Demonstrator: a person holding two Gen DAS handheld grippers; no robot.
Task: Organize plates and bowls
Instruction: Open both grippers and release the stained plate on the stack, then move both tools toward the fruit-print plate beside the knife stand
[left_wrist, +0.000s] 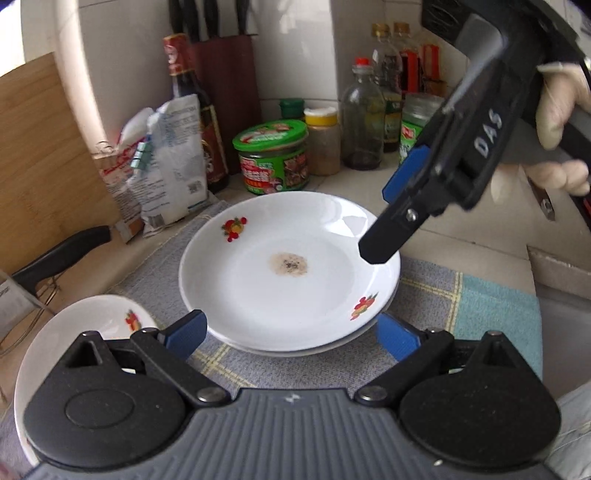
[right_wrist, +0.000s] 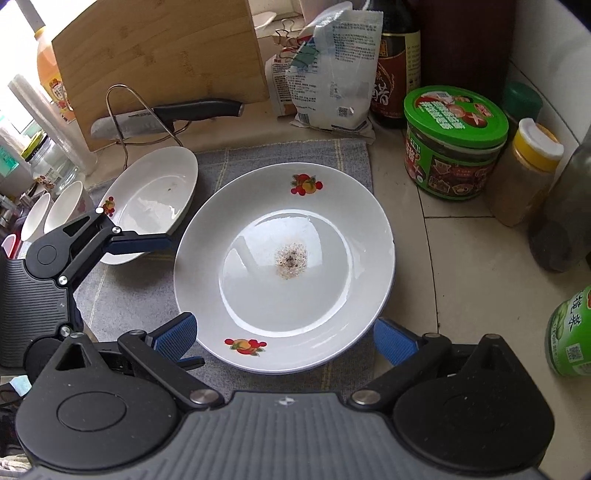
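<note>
Left wrist view first: the left gripper (left_wrist: 291, 330) hangs with its jaws spread wide, blue pads either side of the near rim of the plate stack, nothing pinched between them. The top plate (left_wrist: 288, 266) is white with fruit prints and a brown speckled stain at its centre, and it sits on a second plate (left_wrist: 364, 332) whose rim peeks out underneath. Both rest on a grey checked cloth (left_wrist: 428, 291) spread over the countertop (left_wrist: 480, 236). At the cloth's left edge lies another white fruit-print dish (left_wrist: 92, 317), partly hidden by the gripper body. The right gripper (left_wrist: 384, 221) comes in from the upper right, one black finger tip over the far right rim of the top plate (touching or hovering, hard to call), held by a gloved hand (left_wrist: 561, 107). Behind the cloth stand a green-lidded jar (left_wrist: 271, 158), a yellow-capped spice jar (left_wrist: 323, 142) and a soy sauce bottle (left_wrist: 192, 110).

Now the right wrist view: the right gripper (right_wrist: 284, 338) is wide apart too, pads flanking the near rim of the top plate (right_wrist: 284, 266), gripping nothing. The left gripper (right_wrist: 170, 240) reaches in from the left, one finger just beside the plate's left rim. The oval dish (right_wrist: 155, 199) sits at the cloth's (right_wrist: 122, 295) far left corner, with a knife (right_wrist: 170, 114) on a wire rack behind it and two white bowls (right_wrist: 55, 214) off the left edge.
</note>
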